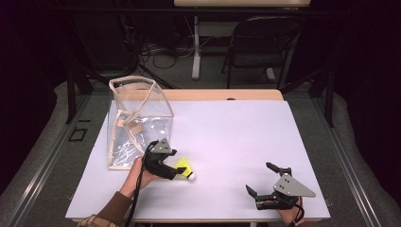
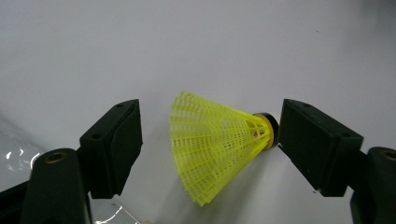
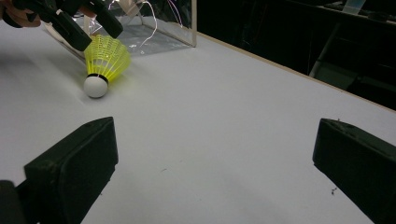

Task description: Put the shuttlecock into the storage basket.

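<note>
- The shuttlecock [image 1: 185, 169] is lying on its side on the white counter [image 1: 236, 142], just in front of the clear bag [image 1: 137, 123], its white cork pointing away from the bag.
- The left gripper [image 2: 210, 135] is straddling the shuttlecock: one jaw is sitting right at the cork end, the other is standing clear of the yellow skirt, so nothing is being pinched yet.
- The right gripper [image 1: 262, 182] is resting spread wide and empty, well apart from the shuttlecock.
- Judging by its looks, the shuttlecock is very light, and the mesh skirt is probably soft and springy; squeezing there is likely to crush it.
- The cork is rounder, firmer and possibly slippery; gripping across the collar where cork meets skirt seems safest.
</note>
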Available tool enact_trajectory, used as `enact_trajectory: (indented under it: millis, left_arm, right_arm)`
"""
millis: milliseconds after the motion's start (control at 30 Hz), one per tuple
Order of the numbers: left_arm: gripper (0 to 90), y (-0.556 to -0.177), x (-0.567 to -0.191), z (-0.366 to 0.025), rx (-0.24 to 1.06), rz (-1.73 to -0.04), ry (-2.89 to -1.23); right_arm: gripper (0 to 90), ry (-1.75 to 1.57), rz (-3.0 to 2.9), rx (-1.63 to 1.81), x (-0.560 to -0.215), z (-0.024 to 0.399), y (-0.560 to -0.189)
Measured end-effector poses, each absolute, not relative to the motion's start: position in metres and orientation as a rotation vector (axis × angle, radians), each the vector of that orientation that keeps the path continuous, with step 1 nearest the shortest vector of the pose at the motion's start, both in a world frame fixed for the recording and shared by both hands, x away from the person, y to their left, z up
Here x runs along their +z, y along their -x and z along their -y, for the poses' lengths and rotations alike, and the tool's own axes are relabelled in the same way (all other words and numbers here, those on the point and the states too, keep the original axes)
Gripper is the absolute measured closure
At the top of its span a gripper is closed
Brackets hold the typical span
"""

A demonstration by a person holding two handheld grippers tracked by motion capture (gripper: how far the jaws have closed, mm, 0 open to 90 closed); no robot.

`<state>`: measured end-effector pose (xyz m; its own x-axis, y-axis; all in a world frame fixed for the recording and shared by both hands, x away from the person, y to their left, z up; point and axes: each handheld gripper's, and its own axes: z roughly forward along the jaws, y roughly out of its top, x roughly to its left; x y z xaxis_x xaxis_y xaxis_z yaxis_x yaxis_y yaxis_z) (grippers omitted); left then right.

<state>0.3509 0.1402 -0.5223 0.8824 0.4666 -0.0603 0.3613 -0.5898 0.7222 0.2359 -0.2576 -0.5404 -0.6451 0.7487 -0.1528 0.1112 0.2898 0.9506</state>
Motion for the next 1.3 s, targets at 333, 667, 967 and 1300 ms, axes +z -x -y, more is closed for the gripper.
enact_trajectory:
  millis: [333, 667, 967, 1300]
  left_arm:
    - [35.1, -0.3507, -0.5251, -0.1398, 0.108, -0.574, -2.286]
    - [49.0, -0.3507, -0.527, -0.1396, 0.081, -0.558, -2.285]
    - [60.8, -0.3511, -0.5262, -0.1423, 0.06, -0.539, -2.275]
    - [71.1, -0.3497, -0.5247, -0.1435, 0.038, -0.498, -2.266]
  right_arm:
    - [0.0, -0.765, -1.968, 1.373, -0.5405, 0.2579, -0.2358]
    - [0.0, -0.768, -1.969, 1.372, -0.5407, 0.2576, -0.236]
    - [0.0, -0.766, -1.972, 1.369, -0.5409, 0.2572, -0.236]
    - [0.0, -0.77, -1.975, 1.366, -0.5411, 0.2568, -0.236]
